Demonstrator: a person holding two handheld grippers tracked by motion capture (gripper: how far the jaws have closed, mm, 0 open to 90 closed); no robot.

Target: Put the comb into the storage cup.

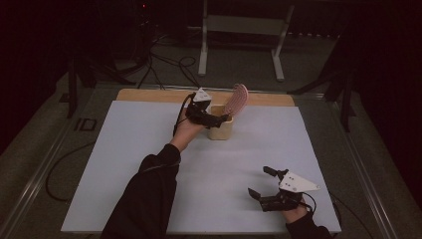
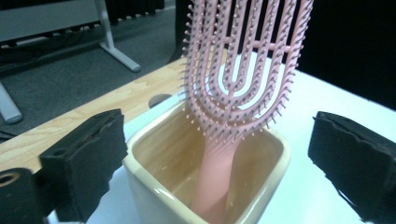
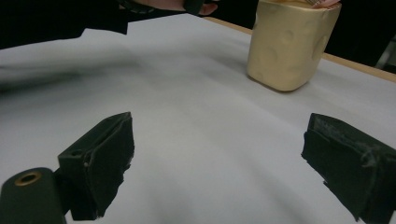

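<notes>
The left tool (image 1: 215,117) hangs over the near rim of a cream cup (image 1: 220,128), its jaws spread wide with nothing gripped; in the left gripper view the two black pads stand clear on either side of the cup (image 2: 205,186). The right tool (image 1: 263,181) rests near the front right corner of the counter (image 1: 124,164), well apart from the cup, jaws wide and empty.

A pink hairbrush (image 1: 237,98) stands handle-down in the cup, its head leaning up and away over the far rim. Seen close, the hairbrush (image 2: 240,65) has an open, vented head of curved ribs lined with short bristles, and a plain flat handle that runs down to the cup's inner wall. The cup is square with rounded corners, glossy, with shallow dimples on its outer side (image 3: 289,46).

There is one hairbrush, one cup and two tools. The cup sits toward the back of the white counter, near its bare wooden strip (image 1: 149,95).

The top of the brush head is cut off in the left gripper view, and the handle's end is hidden low in the cup. In the right gripper view just a sliver of pink shows above the cup's rim, and the left hand (image 3: 159,4) is cropped at the upper edge. The room behind the counter is too dark to read.
</notes>
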